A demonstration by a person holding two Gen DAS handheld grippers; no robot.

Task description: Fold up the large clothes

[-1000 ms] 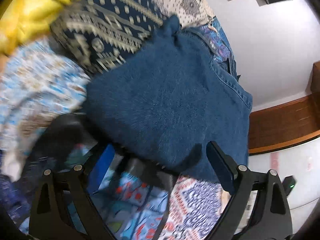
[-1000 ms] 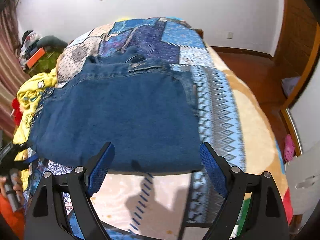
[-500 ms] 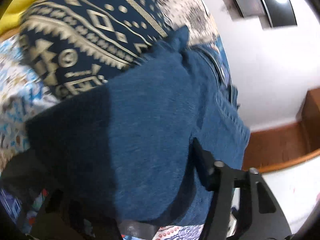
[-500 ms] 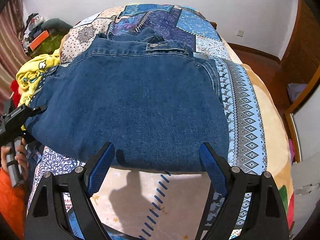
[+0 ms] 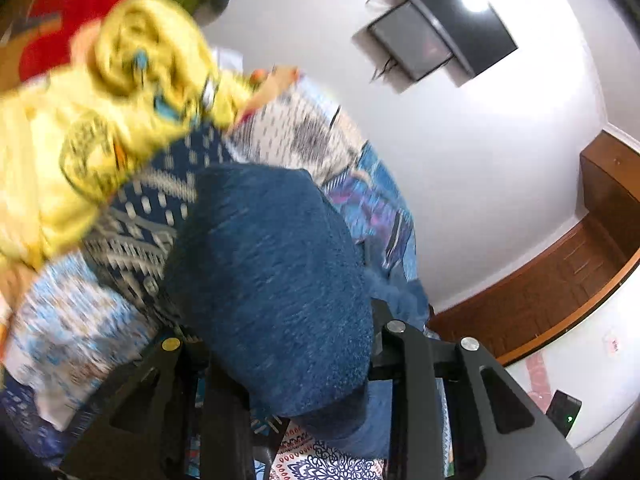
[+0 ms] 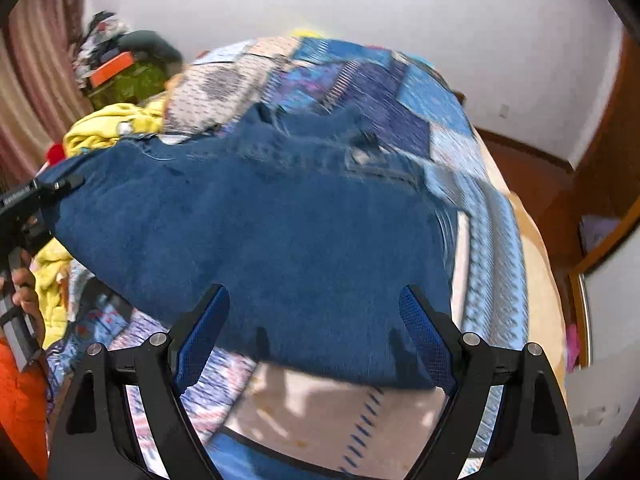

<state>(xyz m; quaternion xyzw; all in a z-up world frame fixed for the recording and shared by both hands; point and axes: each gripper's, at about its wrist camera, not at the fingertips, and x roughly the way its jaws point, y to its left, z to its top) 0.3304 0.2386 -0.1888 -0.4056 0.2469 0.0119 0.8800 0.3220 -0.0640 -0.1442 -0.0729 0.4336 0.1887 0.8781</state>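
Note:
Folded blue jeans (image 6: 256, 236) lie on the patterned bedspread (image 6: 492, 240). In the left wrist view the jeans (image 5: 276, 280) bulge up between the fingers of my left gripper (image 5: 280, 344), which is shut on their left edge and lifts it. That gripper also shows at the left of the right wrist view (image 6: 36, 196), clamped on the raised corner. My right gripper (image 6: 314, 332) is open, its blue-padded fingers standing over the near edge of the jeans without holding them.
A yellow garment (image 5: 100, 128) is heaped on the bed left of the jeans, also visible in the right wrist view (image 6: 108, 124). A wall screen (image 5: 440, 36) hangs above. Wooden furniture (image 5: 560, 280) and floor lie to the right of the bed.
My left gripper slid onto the jeans' left edge, closed on it and raised it. My right gripper moved closer over the near edge and stayed open.

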